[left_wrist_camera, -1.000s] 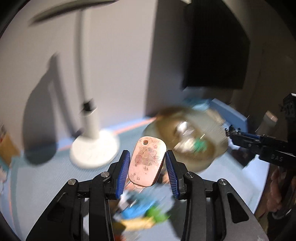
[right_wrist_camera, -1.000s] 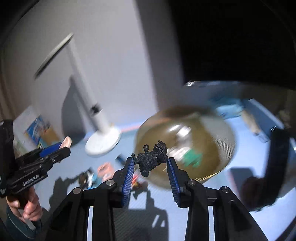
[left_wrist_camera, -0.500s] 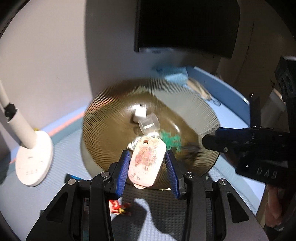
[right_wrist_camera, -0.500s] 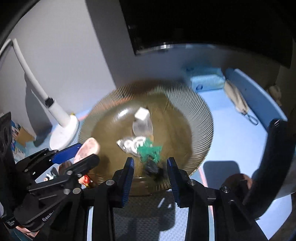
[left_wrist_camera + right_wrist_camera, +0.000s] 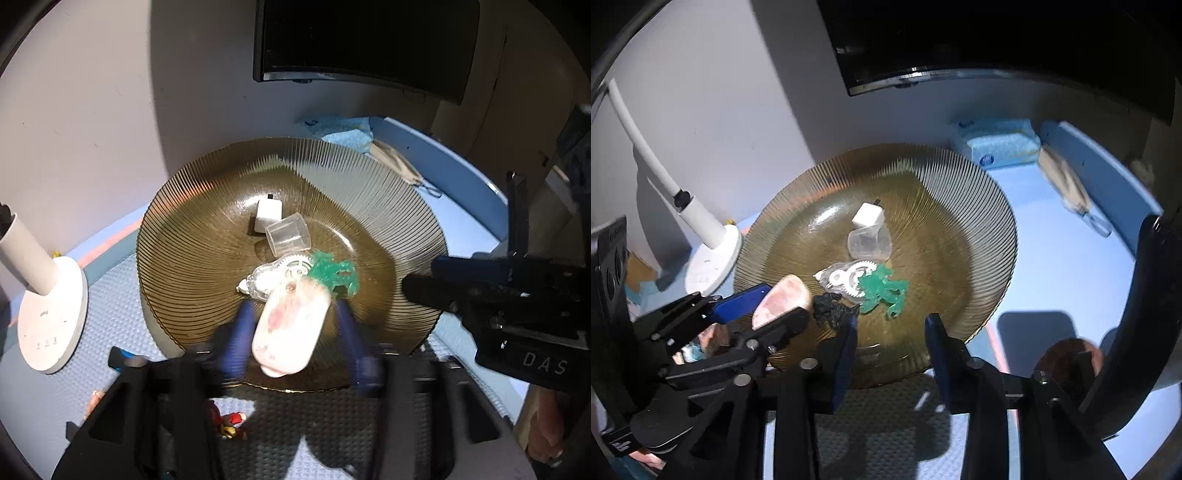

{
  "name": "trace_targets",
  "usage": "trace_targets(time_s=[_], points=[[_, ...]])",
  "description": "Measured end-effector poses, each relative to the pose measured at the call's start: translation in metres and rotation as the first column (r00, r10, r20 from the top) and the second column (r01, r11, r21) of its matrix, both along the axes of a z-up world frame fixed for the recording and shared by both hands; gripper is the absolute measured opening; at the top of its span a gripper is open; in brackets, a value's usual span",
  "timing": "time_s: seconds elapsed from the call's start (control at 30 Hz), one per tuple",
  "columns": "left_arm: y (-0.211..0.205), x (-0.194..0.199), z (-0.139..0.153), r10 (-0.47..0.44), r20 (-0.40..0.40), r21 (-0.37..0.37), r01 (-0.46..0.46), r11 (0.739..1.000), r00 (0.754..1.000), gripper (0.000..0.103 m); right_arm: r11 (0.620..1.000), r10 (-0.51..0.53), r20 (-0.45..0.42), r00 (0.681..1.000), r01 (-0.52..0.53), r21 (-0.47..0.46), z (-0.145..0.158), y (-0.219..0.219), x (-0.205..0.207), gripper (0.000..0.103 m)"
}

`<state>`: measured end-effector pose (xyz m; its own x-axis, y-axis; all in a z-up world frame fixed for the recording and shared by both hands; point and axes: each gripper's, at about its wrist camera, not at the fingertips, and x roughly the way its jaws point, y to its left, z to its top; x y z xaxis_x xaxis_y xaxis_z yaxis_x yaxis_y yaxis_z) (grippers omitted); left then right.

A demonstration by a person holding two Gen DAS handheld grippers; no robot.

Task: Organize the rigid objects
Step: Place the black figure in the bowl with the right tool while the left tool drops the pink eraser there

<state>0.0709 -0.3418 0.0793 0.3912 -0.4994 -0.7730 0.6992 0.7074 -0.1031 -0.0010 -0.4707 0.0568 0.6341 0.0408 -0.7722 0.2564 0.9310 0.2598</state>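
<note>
Both hand-held grippers' jaws are opening over the ribbed plate (image 5: 192, 236), pink tag (image 5: 290, 325) and black figure (image 5: 831, 312) unclamped.

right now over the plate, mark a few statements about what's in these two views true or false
1. A white cube-shaped block lies on the ribbed amber plate. True.
2. The green figure lies off the plate on the blue mat. False: it lies on the plate, beside the clear geared piece.
3. The pink oval tag sits between the left gripper's opening jaws. True.
4. The clear cup stands upright. False: it lies on its side.
5. The right gripper clamps the black figure. False: its opening jaws are empty; the figure lies at their left.
</note>
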Motion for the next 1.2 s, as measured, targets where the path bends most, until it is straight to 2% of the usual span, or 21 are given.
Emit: trace_targets(time_s=[0.03, 0.07, 0.27, 0.47, 0.6, 0.63, 0.73, 0.83, 0.97, 1.1, 1.2], points=[[0.006, 0.001, 0.004, 0.017, 0.011, -0.009, -0.017, 1.000, 1.000, 0.080, 1.000, -0.011, 0.009, 1.000, 0.011, 0.025, 0.001, -0.003, -0.003, 0.059], [0.015, 0.002, 0.010, 0.036, 0.017, -0.040, -0.036, 0.999, 0.999, 0.082, 0.999, -0.025, 0.029, 0.999, 0.024, 0.041, 0.004, -0.005, -0.008, 0.061], [0.085, 0.007, 0.052, 0.137, 0.002, -0.176, -0.135, 0.975, 0.991, 0.082, 0.999, -0.038, 0.154, 0.987, 0.033, 0.034, 0.043, 0.002, -0.036, 0.061], [0.153, -0.019, 0.081, 0.223, 0.040, -0.235, -0.208, 0.950, 0.974, 0.082, 0.999, 0.031, 0.217, 0.976, -0.033, 0.010, 0.070, 0.038, -0.051, 0.062], [0.211, -0.040, 0.085, 0.312, 0.044, -0.265, -0.290, 0.919, 0.949, 0.084, 0.996, 0.080, 0.236, 0.968, -0.084, 0.007, 0.075, 0.066, -0.055, 0.063], [0.225, -0.045, 0.082, 0.343, 0.041, -0.265, -0.320, 0.909, 0.939, 0.086, 0.995, 0.089, 0.241, 0.966, -0.094, 0.010, 0.074, 0.072, -0.056, 0.066], [0.268, -0.059, 0.060, 0.434, 0.021, -0.249, -0.416, 0.875, 0.901, 0.088, 0.990, 0.112, 0.248, 0.962, -0.128, 0.051, 0.053, 0.096, -0.059, 0.083], [0.302, -0.067, 0.019, 0.531, 0.026, -0.151, -0.522, 0.840, 0.847, 0.088, 0.987, 0.129, 0.232, 0.964, -0.148, 0.068, 0.014, 0.120, -0.056, 0.084], [0.337, -0.073, -0.037, 0.608, -0.016, -0.059, -0.608, 0.792, 0.793, 0.088, 0.981, 0.164, 0.212, 0.963, -0.181, 0.065, -0.039, 0.149, -0.052, 0.084], [0.353, -0.081, -0.063, 0.622, -0.073, -0.037, -0.625, 0.780, 0.780, 0.088, 0.985, 0.172, 0.158, 0.972, -0.174, 0.002, -0.065, 0.162, -0.046, 0.084], [0.352, -0.085, -0.060, 0.608, -0.066, -0.066, -0.611, 0.789, 0.792, 0.088, 0.979, 0.203, 0.177, 0.963, -0.201, -0.029, -0.064, 0.167, -0.046, 0.084]])
